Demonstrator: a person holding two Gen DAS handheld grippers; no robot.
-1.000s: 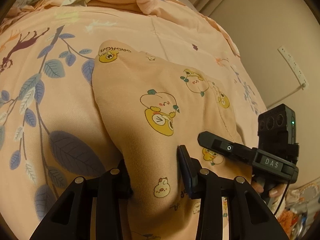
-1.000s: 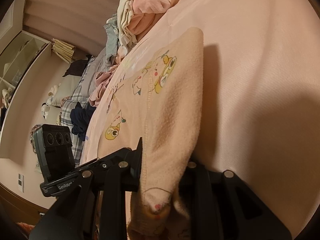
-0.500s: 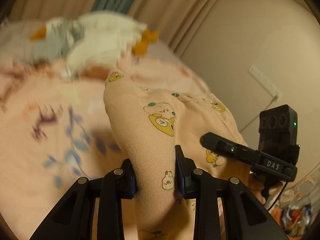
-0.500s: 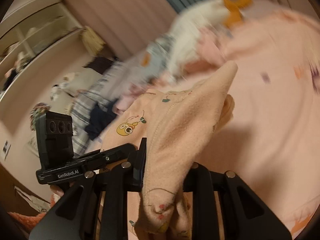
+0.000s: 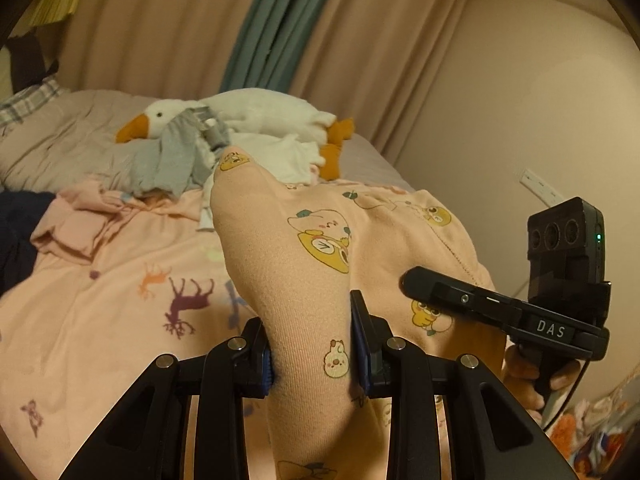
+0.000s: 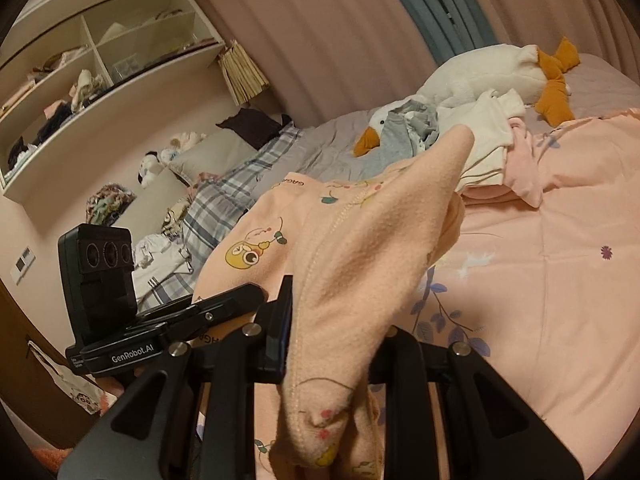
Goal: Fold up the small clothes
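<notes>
Both grippers, left (image 5: pixel 312 344) and right (image 6: pixel 332 336), have raised the peach garment (image 5: pixel 320 248) off the bedspread (image 5: pixel 100 304), the left jaws apparently clamping tighter on it.

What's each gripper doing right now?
Left gripper: shut on the peach printed garment, after closing further.
Right gripper: shut on the same garment.

One garment (image 5: pixel 304 264), two grippers (image 5: pixel 312 356), one goose (image 5: pixel 256 116).
</notes>
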